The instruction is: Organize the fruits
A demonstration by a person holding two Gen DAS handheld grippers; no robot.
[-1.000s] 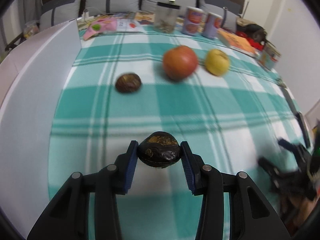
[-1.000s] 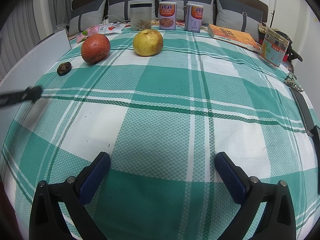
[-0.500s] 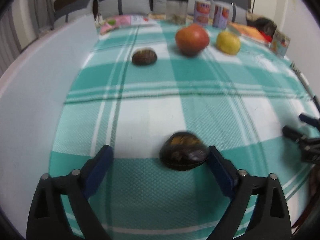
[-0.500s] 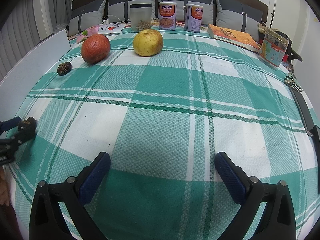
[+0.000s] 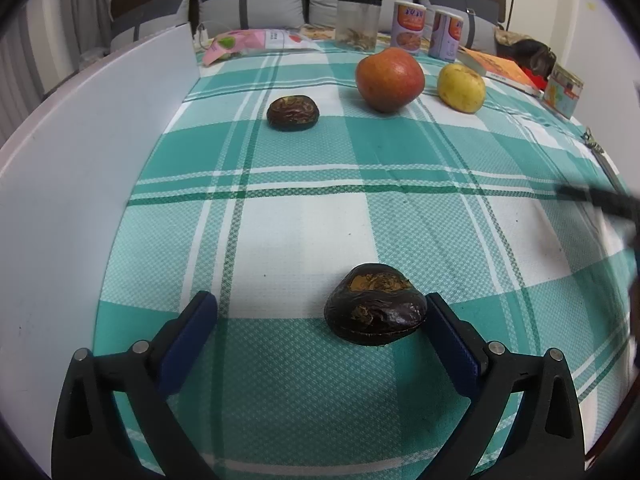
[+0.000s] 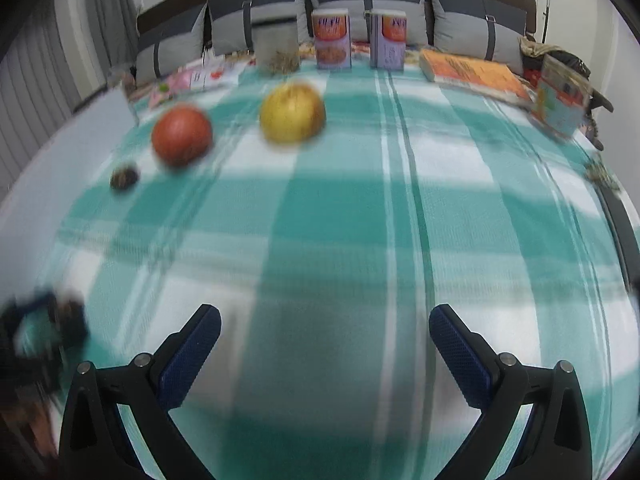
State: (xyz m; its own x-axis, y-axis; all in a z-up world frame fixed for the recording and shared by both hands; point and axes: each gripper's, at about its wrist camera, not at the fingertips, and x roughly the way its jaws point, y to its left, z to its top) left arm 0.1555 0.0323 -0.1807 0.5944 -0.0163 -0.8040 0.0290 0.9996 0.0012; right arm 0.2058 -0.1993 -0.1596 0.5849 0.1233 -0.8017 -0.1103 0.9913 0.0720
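four fruits on the checked cloth (image 5: 360,152) right now, and the one that matters, a dark wrinkled fruit (image 5: 374,310), sits on the cloth between the spread blue pads of the left gripper (image 5: 320,320). those jaws are opening, and the fruit lies close against the right-hand pad; from here i can't tell whether it touches, while the other pad stands well clear. released, then, not gripped. further up the cloth lie a second dark fruit (image 5: 293,113), a red apple (image 5: 390,79) and a yellow apple (image 5: 461,87), in a loose row in front of the jar (image 5: 357,20) and two cans (image 5: 408,28). over on the right wrist view everything is smeared, but the right gripper (image 6: 324,344) shows its jaws wide with nothing between them, only cloth. the step, as i read it, is setting this fruit down. to do it well: back the left gripper out along its own line, not sideways, since the near pad could nudge the fruit and set it rolling. keep the jaws wide till the pads are past it.
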